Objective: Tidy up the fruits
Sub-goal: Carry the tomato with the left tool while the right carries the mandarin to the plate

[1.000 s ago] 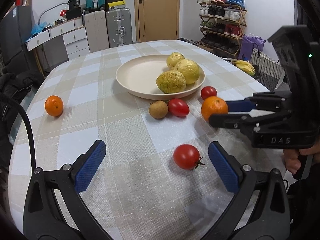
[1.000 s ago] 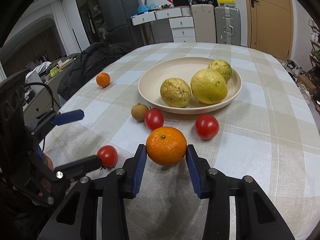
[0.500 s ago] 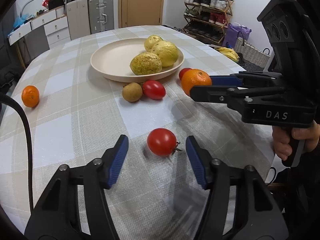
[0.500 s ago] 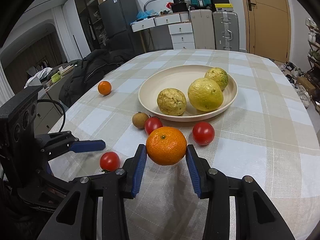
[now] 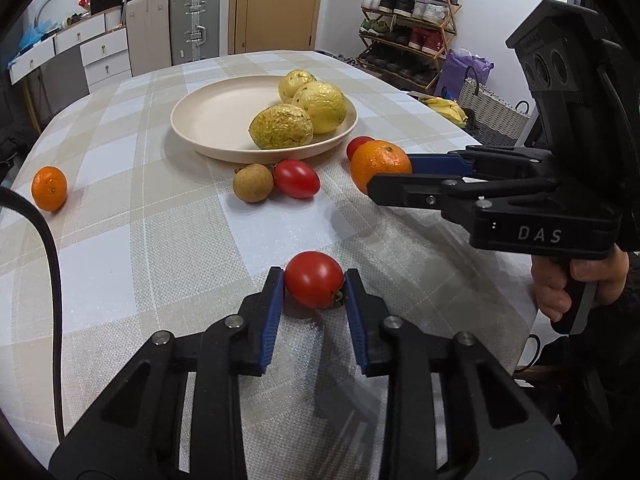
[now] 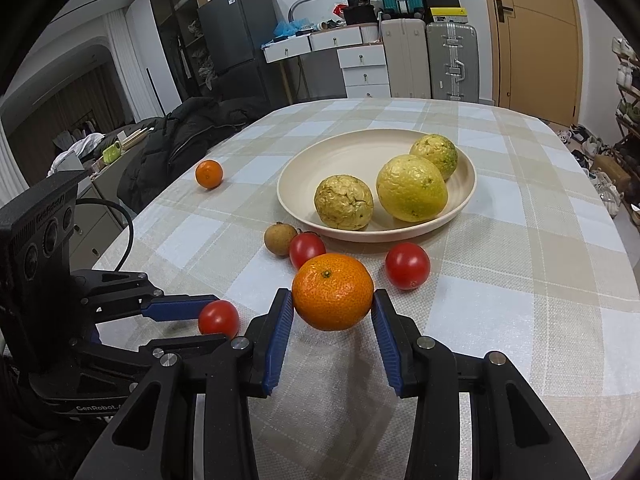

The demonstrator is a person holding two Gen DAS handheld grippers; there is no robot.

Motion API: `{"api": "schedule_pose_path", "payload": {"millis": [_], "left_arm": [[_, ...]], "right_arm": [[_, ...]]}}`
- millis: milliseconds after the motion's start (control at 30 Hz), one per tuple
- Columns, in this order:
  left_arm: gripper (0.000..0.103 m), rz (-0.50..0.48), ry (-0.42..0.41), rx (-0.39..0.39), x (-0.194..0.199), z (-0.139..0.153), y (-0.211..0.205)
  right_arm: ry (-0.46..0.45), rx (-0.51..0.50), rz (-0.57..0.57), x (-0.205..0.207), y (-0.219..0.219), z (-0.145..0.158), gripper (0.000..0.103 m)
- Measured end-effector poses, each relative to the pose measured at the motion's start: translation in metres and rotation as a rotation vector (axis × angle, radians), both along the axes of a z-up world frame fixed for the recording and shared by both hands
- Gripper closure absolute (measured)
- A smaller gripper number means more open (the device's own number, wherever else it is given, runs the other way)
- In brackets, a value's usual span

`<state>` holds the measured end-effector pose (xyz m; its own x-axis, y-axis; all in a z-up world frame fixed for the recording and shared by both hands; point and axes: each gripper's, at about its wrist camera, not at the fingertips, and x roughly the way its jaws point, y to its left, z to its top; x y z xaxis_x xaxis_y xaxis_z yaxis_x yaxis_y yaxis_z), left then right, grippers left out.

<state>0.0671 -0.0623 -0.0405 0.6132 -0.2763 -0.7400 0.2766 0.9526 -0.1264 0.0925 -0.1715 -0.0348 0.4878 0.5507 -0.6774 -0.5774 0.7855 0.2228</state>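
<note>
A red tomato (image 5: 314, 285) lies on the checked tablecloth near the front edge. My left gripper (image 5: 314, 276) is closing on it, and both blue pads touch its sides. My right gripper (image 6: 332, 296) is shut on a large orange (image 6: 332, 291), held a little above the cloth. In the left wrist view that orange (image 5: 378, 160) hangs right of centre. A cream plate (image 5: 192, 136) further back holds three wrinkled yellow-green fruits (image 5: 282, 126). Loose in front of the plate are a brown round fruit (image 5: 253, 183), a tomato (image 5: 297, 179) and another tomato (image 6: 407, 265).
A small orange (image 5: 49, 188) sits alone at the table's left side. A hand (image 5: 576, 284) grips the right tool's handle beyond the table's right edge. A black cable (image 5: 48, 240) crosses the left. Drawers, suitcases and a shoe rack stand behind the table.
My left gripper's jaws went from wide open to closed against the near tomato, tilting and shifting slightly toward it. The right gripper kept still with the orange in it.
</note>
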Motion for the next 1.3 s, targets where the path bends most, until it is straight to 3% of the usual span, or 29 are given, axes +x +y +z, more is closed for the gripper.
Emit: {"api": "schedule_pose_path", "payload": {"millis": [800,1300], "left_arm": [[0.076,0.114,-0.123,-0.062,0.001,0.027,0.029],[0.076,0.174,-0.182,-0.051,0.022,0.044,0.037]], "right_arm": [[-0.040,0.046,-0.015,0.001,-0.006,0.010,0.061],[-0.075,0.071,-0.041,0.011,-0.007,0.028,0.062]]}}
